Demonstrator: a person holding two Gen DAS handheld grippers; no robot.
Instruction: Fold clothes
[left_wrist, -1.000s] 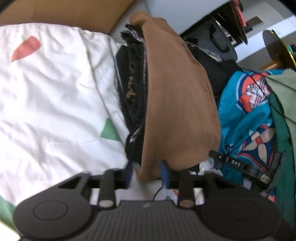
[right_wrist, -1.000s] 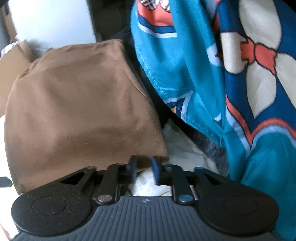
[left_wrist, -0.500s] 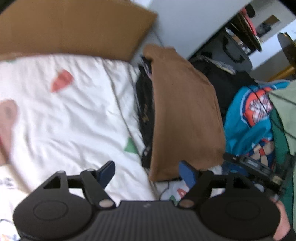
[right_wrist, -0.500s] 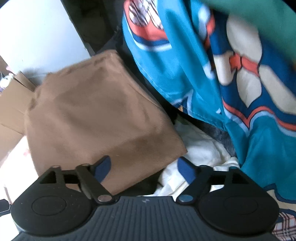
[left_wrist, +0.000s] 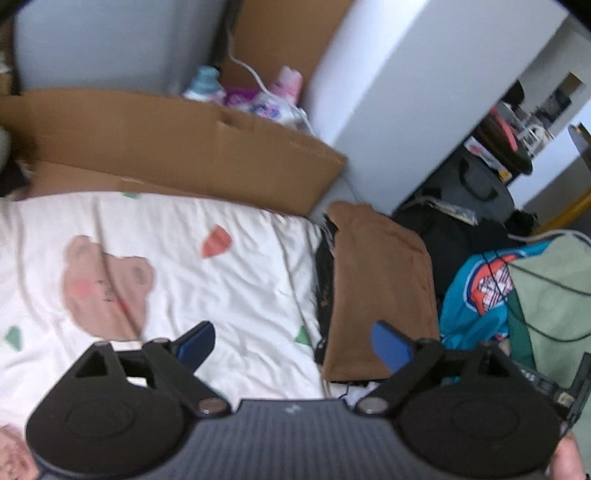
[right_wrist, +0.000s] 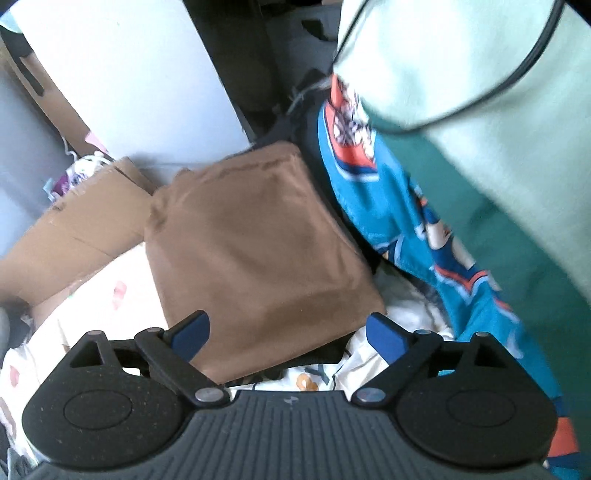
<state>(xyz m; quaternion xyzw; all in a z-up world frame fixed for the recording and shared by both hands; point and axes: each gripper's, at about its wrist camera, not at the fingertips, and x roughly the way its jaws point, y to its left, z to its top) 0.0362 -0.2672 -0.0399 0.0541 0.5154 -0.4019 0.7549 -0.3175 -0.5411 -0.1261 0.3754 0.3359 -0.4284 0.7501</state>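
Observation:
A folded brown garment (left_wrist: 380, 288) (right_wrist: 255, 251) lies on top of a stack of dark folded clothes (left_wrist: 325, 280) at the right edge of a white printed bedsheet (left_wrist: 166, 266). My left gripper (left_wrist: 293, 345) hangs well above the sheet and the stack, its jaws still opening, nothing between them. My right gripper (right_wrist: 286, 334) hovers above the brown garment's near edge, jaws likewise opening and empty. A teal patterned garment (left_wrist: 476, 295) (right_wrist: 388, 206) lies in a loose heap to the right of the stack.
A pale green and dark green cloth (right_wrist: 480, 122) with a black cable hangs at the right. A flattened cardboard box (left_wrist: 177, 147) lines the far edge of the bed, with bottles (left_wrist: 258, 96) behind it. Dark bags (left_wrist: 472, 206) and a white wall lie beyond the stack.
Both grippers let go of the brown garment's near edge, opened wide and rose away from it. The garment now lies flat on the stack, and more of the bed and room shows.

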